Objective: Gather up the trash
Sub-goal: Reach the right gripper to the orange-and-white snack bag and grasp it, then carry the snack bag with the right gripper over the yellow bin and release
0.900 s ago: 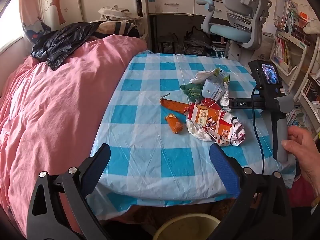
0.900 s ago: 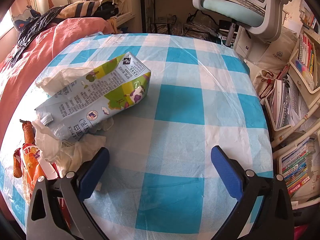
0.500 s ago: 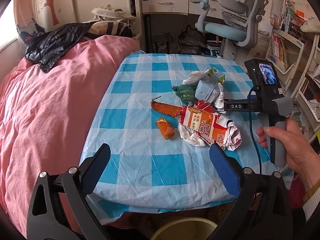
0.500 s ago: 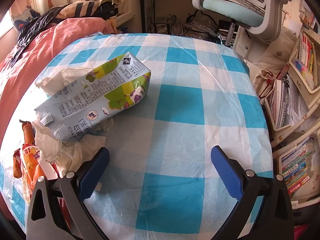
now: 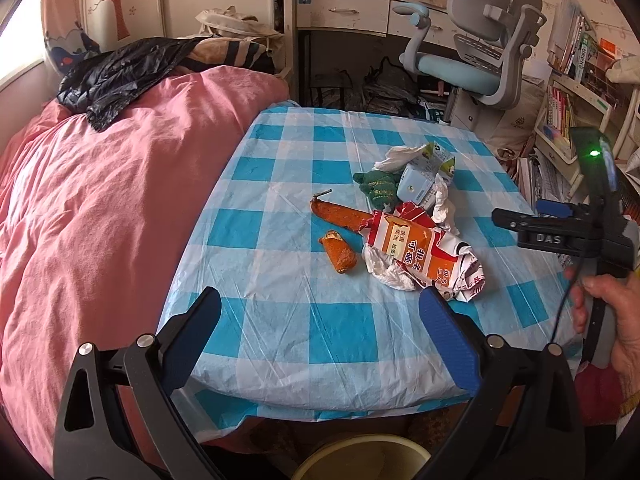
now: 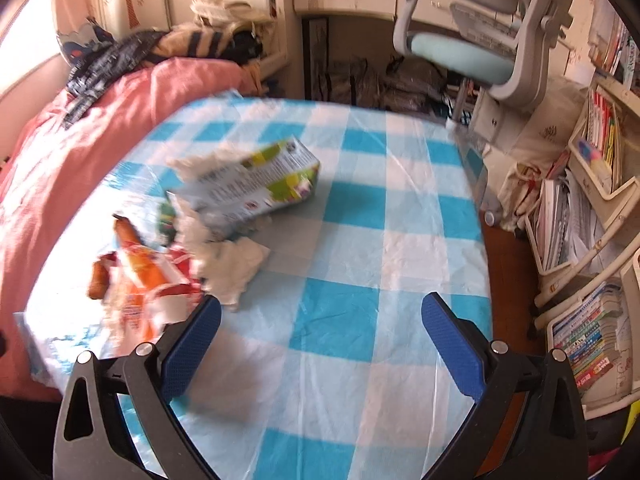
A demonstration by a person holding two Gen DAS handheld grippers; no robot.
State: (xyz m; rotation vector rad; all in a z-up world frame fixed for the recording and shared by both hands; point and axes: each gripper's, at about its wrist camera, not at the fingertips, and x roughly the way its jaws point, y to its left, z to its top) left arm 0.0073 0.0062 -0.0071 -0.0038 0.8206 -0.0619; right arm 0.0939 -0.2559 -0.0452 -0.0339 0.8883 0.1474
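Progress: judged from how things lie, nothing is collected yet; every piece of trash sits on the table and both grippers are empty, so the whole pickup is left.
Table (image 5: 340, 340): one, under a blue-and-white checked plastic cover, with a pink bed to its left.
Bucket (image 5: 360, 462): one pale rim at the near edge, below the table; likely the bin, though I cannot tell.
Trash pile: right of the table's centre, pieces touching or just beside each other.
Drink carton (image 6: 256, 188): one, lying on its side at the far end of the pile.
Snack wrapper (image 5: 416, 250): one, red and orange, crumpled at the near end.
Tissues (image 6: 234, 266): about three white wads among the pile.
Orange scraps (image 5: 338, 256): two, left of the wrapper.
Green crumpled piece (image 5: 378, 188): one, beside the carton.
Left gripper (image 5: 320, 340): jaws spread wide, nothing between them, over the near table edge.
Right gripper (image 6: 320, 344): jaws wide apart, empty, right of the pile.
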